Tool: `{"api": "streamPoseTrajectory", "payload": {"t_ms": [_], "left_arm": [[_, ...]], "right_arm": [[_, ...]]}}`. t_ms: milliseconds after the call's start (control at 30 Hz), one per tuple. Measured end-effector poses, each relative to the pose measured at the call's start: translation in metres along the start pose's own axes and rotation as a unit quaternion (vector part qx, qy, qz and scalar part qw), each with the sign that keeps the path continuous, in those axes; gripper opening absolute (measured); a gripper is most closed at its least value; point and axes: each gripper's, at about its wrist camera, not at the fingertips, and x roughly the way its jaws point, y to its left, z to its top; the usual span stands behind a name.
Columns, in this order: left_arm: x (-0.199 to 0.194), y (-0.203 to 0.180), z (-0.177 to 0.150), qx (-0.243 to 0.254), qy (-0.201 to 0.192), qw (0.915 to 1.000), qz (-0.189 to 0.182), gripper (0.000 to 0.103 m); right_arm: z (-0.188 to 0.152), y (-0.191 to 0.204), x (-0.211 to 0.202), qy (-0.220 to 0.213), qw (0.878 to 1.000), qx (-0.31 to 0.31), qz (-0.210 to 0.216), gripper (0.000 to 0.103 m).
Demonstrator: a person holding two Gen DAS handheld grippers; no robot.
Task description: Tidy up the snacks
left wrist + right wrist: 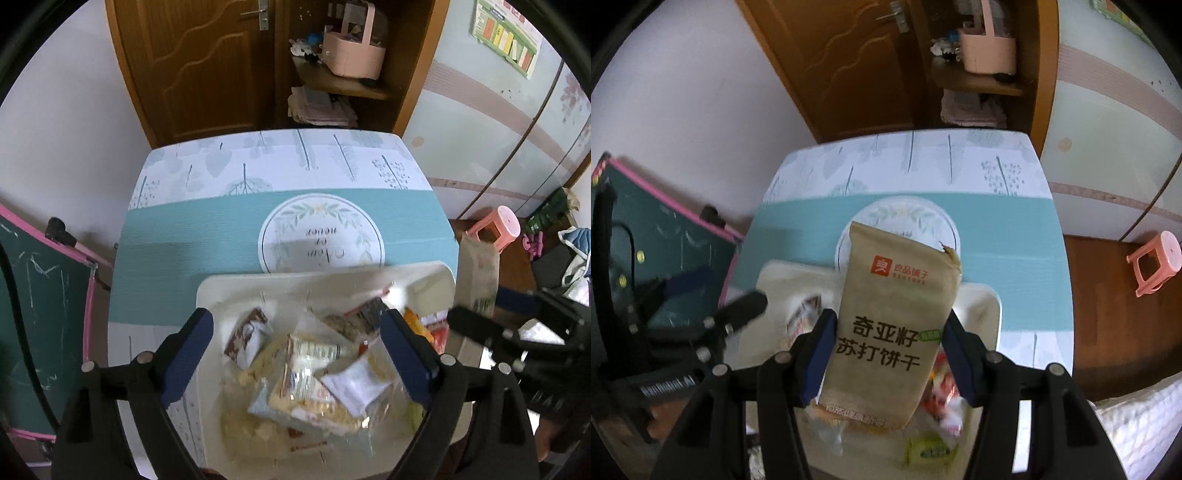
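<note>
A: Looking down on the table [229, 236] first, teal band across it, and the white tray [236, 291] sits at its near edge, just this side of the round printed mat [321, 221]. What have you got in the tray?

B: I see a heap of small snack packets [306, 365] filling it, a brown-and-white one [249, 338] on the tray's left side, a white sachet [354, 386] toward its right.

A: And my right gripper [886, 354]?

B: It's clamped on the tan cracker bag [897, 314], both blue pads pressing its sides, bag upright and lifted above the tray's right half.

A: Left gripper [295, 354]?

B: Spread wide over the tray, nothing between its fingers [192, 350]; the packets lie below them, untouched.

A: I also catch the cracker bag [476, 273] at the tray's right edge from the left camera.
</note>
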Motion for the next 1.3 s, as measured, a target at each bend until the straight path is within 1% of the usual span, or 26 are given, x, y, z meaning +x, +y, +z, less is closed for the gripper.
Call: {"api": "streamPoseTrajectory", "payload": {"t_ms": [100, 333, 433, 533, 733, 900, 1167, 1300], "left_arm": [[-0.003, -0.001, -0.012, 0.001, 0.005, 1.0000, -0.001, 0.093], [-0.004, -0.009, -0.039, 0.001, 0.026, 0.9997, -0.005, 0.093], [-0.003, -0.013, -0.044, 0.000, 0.032, 0.9995, -0.004, 0.093], [-0.004, -0.016, -0.047, 0.001, 0.033, 0.9994, -0.006, 0.093], [-0.008, -0.018, -0.049, 0.002, 0.032, 0.9995, -0.001, 0.093], [-0.012, -0.022, -0.053, 0.006, 0.032, 0.9995, 0.004, 0.094], [-0.028, -0.023, -0.059, 0.006, 0.018, 0.9998, 0.007, 0.094], [-0.041, -0.022, -0.061, 0.003, 0.006, 0.9999, 0.012, 0.094]], "right_arm": [[-0.020, 0.003, -0.001, 0.009, 1.000, -0.007, -0.007, 0.057], [-0.050, 0.003, 0.001, 0.030, 0.999, 0.000, -0.011, 0.056], [-0.054, 0.003, -0.001, 0.028, 0.999, -0.004, -0.021, 0.056], [-0.057, 0.002, -0.001, 0.035, 0.999, -0.004, -0.024, 0.057], [-0.061, -0.001, -0.001, 0.046, 0.999, 0.016, -0.016, 0.057], [-0.062, 0.001, -0.008, 0.035, 0.999, 0.019, -0.021, 0.057], [-0.065, 0.004, -0.022, 0.015, 0.999, 0.027, -0.030, 0.057], [-0.066, 0.008, -0.037, -0.007, 0.999, 0.029, -0.033, 0.057]]}}
